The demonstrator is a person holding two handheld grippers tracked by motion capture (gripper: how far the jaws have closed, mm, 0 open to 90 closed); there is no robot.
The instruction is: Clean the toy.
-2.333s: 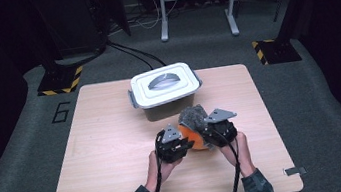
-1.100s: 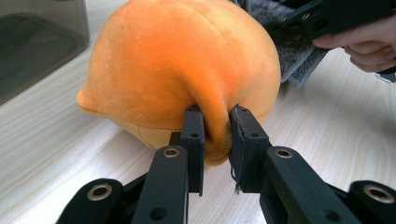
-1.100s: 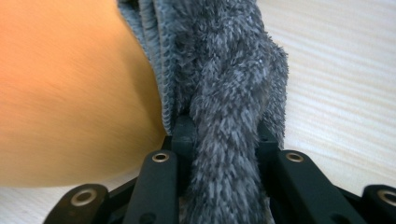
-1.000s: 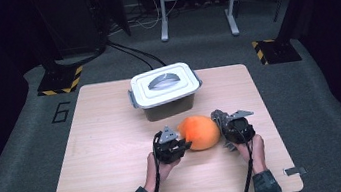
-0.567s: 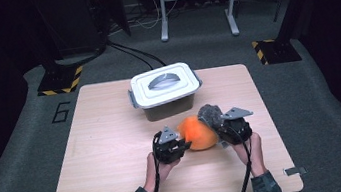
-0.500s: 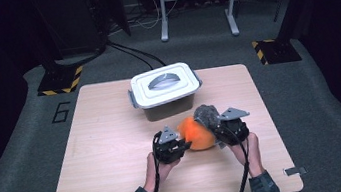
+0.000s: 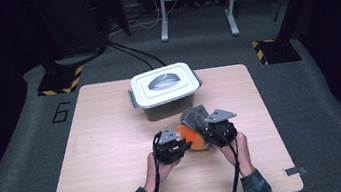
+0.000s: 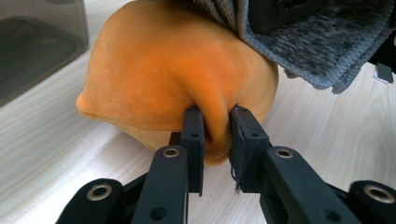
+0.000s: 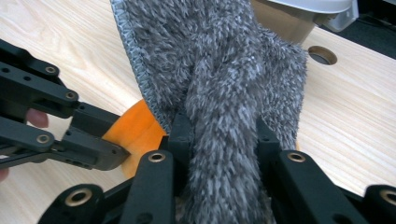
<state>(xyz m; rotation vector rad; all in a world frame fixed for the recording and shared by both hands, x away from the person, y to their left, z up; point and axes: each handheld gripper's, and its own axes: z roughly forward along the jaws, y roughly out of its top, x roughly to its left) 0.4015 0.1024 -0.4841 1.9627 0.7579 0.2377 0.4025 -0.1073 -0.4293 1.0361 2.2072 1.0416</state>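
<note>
Landmark: lidded plastic storage box point(image 7: 165, 90), sitting at the far middle of the counter point(image 7: 105, 150).
Orange plush cushion point(image 8: 177, 74): lying on the counter just in front of the box, between the two grippers.
Grey fuzzy cloth point(image 9: 219, 93): draping over the cushion's top, on its box-facing and right side.
Left gripper point(image 8: 215, 135): fingers clenching a fold of the cushion's near edge.
Right gripper point(image 9: 218, 135): fingers pinching a bunched ridge of the cloth, just right of the cushion.
Deciding relation: cloth is lying above and right of the cushion; the right gripper is judged nearer to carry it on.
</note>
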